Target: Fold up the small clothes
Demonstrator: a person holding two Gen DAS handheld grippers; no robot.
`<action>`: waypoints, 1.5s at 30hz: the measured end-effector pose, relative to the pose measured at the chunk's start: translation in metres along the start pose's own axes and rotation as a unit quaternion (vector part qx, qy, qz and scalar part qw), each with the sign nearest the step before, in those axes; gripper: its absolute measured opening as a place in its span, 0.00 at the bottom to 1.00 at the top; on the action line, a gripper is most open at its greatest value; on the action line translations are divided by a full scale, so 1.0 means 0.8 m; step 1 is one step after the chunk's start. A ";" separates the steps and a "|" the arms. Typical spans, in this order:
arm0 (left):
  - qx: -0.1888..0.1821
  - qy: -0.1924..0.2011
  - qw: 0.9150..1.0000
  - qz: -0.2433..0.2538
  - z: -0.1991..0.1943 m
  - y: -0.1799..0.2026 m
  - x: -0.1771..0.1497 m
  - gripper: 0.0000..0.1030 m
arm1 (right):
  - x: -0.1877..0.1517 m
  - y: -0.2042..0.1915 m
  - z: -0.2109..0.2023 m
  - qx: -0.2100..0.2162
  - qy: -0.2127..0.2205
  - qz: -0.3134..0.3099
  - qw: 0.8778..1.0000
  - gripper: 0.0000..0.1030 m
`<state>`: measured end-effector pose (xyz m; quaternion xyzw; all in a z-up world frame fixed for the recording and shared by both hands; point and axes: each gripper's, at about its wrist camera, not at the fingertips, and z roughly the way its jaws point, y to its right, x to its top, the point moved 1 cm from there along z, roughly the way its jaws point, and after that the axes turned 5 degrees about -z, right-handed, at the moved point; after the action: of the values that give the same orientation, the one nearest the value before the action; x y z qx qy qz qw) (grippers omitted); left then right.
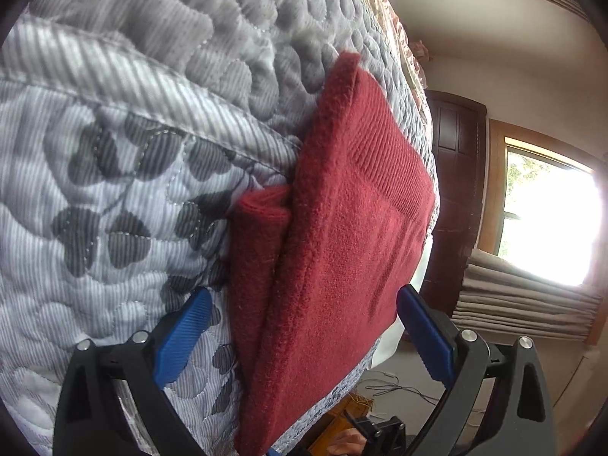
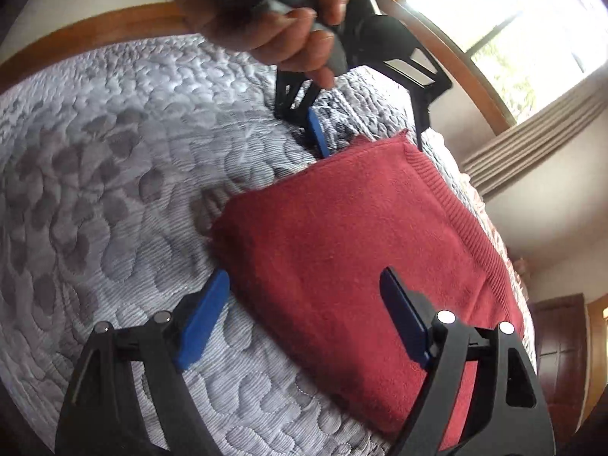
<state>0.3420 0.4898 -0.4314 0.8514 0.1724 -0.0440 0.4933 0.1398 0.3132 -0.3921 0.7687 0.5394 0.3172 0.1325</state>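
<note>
Red knit garment, folded, lies centre-right on the quilt. Likely soft, light, limp; pinch doubled edges near the ribbed hem. Your left gripper and right gripper: jaws apart, empty.

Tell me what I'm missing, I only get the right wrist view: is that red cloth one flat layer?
Observer: No. In the left wrist view the red cloth is folded, with a smaller tucked fold poking out along its side.

Operator: And that other tool at the far end, is it gripping the cloth?

Observer: No. The left gripper has its blue fingers wide apart on either side of the cloth, holding nothing.

Operator: Anything past the edge of the bed?

Observer: Yes. The left view shows loose wires on the floor below the quilt edge.
</note>
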 end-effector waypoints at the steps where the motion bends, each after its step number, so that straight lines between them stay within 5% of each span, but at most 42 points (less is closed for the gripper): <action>1: -0.001 0.001 1.000 0.000 -0.002 -0.002 0.002 0.95 | -0.001 -0.009 0.003 -0.008 -0.001 -0.015 1.000 0.77; 8: -0.004 0.000 1.000 0.022 0.004 -0.001 0.003 0.95 | 0.016 -0.018 0.030 -0.065 -0.005 -0.024 0.998 0.67; 15: 0.011 0.007 1.000 0.022 0.000 -0.012 0.006 0.71 | 0.031 -0.019 0.035 -0.074 -0.001 -0.004 0.997 0.57; 19: 0.009 0.005 1.000 0.011 -0.003 -0.017 0.008 0.77 | 0.035 -0.014 0.038 -0.045 -0.012 0.014 0.999 0.39; 24: 0.017 0.011 1.000 0.010 0.007 -0.004 0.008 0.82 | 0.038 -0.015 0.035 -0.044 -0.016 0.019 0.999 0.36; 26: 0.036 0.015 0.999 0.024 0.010 0.001 0.002 0.66 | 0.040 -0.015 0.037 -0.032 -0.020 0.029 0.999 0.26; 27: 0.048 0.010 0.999 0.024 0.013 -0.001 0.000 0.31 | 0.041 -0.009 0.039 -0.024 -0.022 0.037 0.999 0.17; 28: 0.056 0.001 0.998 0.013 0.017 -0.007 -0.001 0.26 | 0.041 -0.004 0.037 -0.017 -0.023 0.048 0.998 0.15; 35: 0.049 0.019 0.999 0.014 0.002 0.015 -0.014 0.16 | 0.057 0.036 0.015 -0.001 -0.023 0.101 0.995 0.13; 45: 0.082 0.044 0.994 0.055 -0.026 0.132 -0.054 0.15 | 0.055 0.120 -0.063 0.016 -0.007 0.205 0.979 0.13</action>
<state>0.3354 0.4486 -0.3232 0.8984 0.1424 0.0065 0.4154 0.1889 0.3098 -0.2864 0.8671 0.3745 0.3236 0.0560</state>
